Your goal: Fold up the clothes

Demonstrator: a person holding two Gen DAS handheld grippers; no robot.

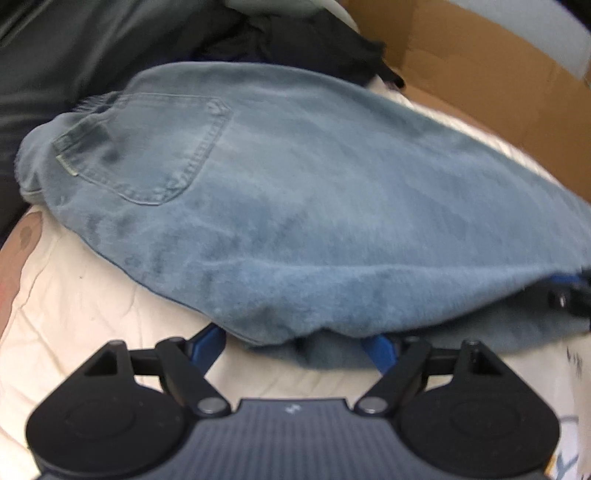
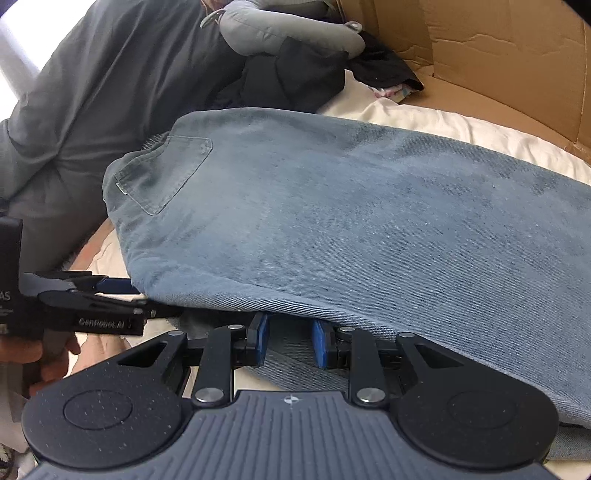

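Observation:
Light blue jeans point(image 1: 314, 192) lie folded on white bedding point(image 1: 74, 295), back pocket point(image 1: 147, 147) up at the far left. My left gripper point(image 1: 295, 339) is at their near folded edge. Its blue fingers point(image 1: 208, 343) stand wide apart and the denim drapes over the tips, so it is open. In the right wrist view the same jeans point(image 2: 351, 221) fill the middle. My right gripper point(image 2: 290, 332) has its blue pads point(image 2: 262, 343) close together, shut on the lower denim layer under the top fold. The left gripper point(image 2: 110, 291) comes in from the left, held by a hand point(image 2: 22, 354).
A cardboard box wall point(image 2: 498, 55) stands along the back right. A heap of dark clothes point(image 2: 295, 74) and a grey neck pillow point(image 2: 288, 29) lie behind the jeans. A dark grey quilt point(image 2: 110, 92) is bunched at the far left.

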